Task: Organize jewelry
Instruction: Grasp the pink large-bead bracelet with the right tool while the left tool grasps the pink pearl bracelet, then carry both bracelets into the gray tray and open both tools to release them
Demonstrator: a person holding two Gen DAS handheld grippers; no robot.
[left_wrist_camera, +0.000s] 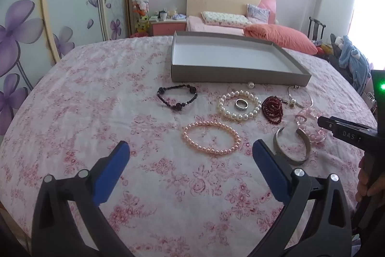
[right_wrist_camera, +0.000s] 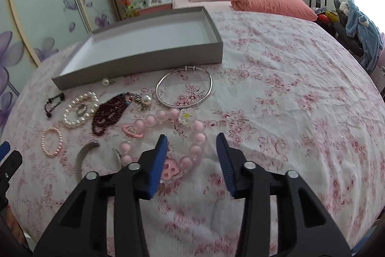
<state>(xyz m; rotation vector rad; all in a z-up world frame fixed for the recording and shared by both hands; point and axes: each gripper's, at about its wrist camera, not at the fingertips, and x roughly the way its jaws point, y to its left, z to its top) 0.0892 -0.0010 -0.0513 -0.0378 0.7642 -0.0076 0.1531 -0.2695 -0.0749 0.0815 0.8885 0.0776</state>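
Left tongs (left_wrist_camera: 191,148) stand wide over the floral bed (left_wrist_camera: 96,93), empty. Right tongs (right_wrist_camera: 191,140) are narrower, hovering over the chunky pink bracelet (right_wrist_camera: 166,116), pads not pressing it. Beyond lie the cuff (left_wrist_camera: 292,145), pearl bracelets (left_wrist_camera: 239,106), dark beads (left_wrist_camera: 272,108) and bangle (right_wrist_camera: 184,88); farthest, the empty grey box (left_wrist_camera: 238,77)

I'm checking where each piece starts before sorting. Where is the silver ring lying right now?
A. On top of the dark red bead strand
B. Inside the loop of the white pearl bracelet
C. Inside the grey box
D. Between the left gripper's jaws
B: the silver ring lies on the bedspread within the loop of the white pearl bracelet, while the grey box behind it holds nothing.
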